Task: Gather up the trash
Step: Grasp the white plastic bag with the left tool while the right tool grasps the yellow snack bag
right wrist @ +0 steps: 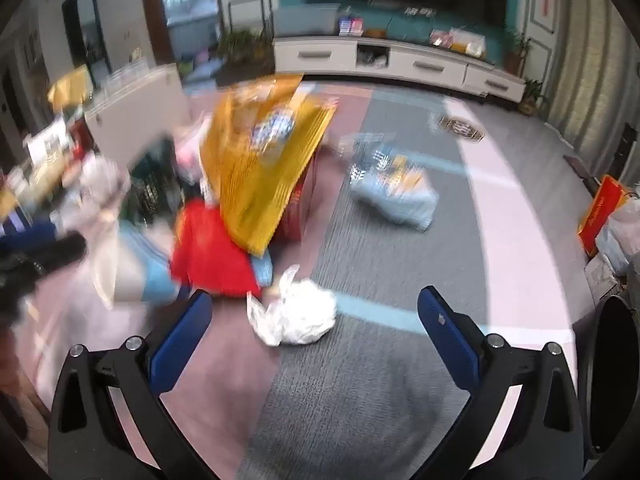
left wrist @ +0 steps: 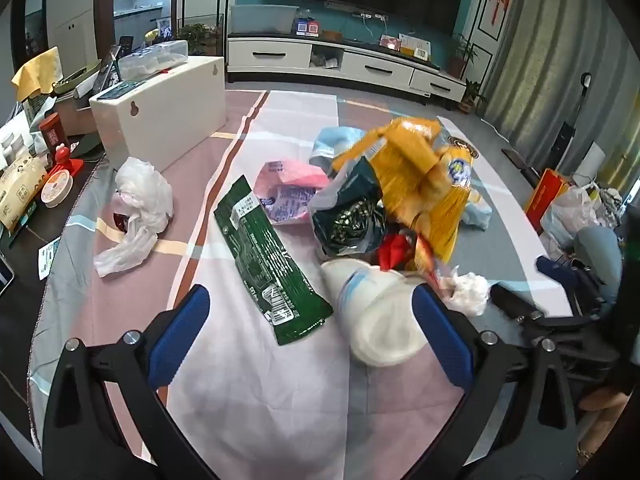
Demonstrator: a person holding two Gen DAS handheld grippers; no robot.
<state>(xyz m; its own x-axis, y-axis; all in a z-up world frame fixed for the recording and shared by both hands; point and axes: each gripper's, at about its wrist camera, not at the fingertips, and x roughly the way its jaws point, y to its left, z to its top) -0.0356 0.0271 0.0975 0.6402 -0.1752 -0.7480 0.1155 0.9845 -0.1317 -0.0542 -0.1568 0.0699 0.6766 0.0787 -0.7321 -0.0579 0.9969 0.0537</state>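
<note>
My left gripper and right gripper both gape wide, holding nothing. Trash litters the patchwork cloth: a flat glossy green wrapper, a crinkly yellow bag, and a crumpled white plastic bag between my right gripper's fingers.

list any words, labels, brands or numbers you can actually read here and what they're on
No text can be read for certain in either view.
green wrapper: white print and a barcode, too small to read.
pink bag: purple print, blurred.
yellow bag: round blue emblem, lettering blurred in both views.
red tin: pale label, characters too small.
tissue box: print illegible.
red box: slanted script, unreadable.
</note>
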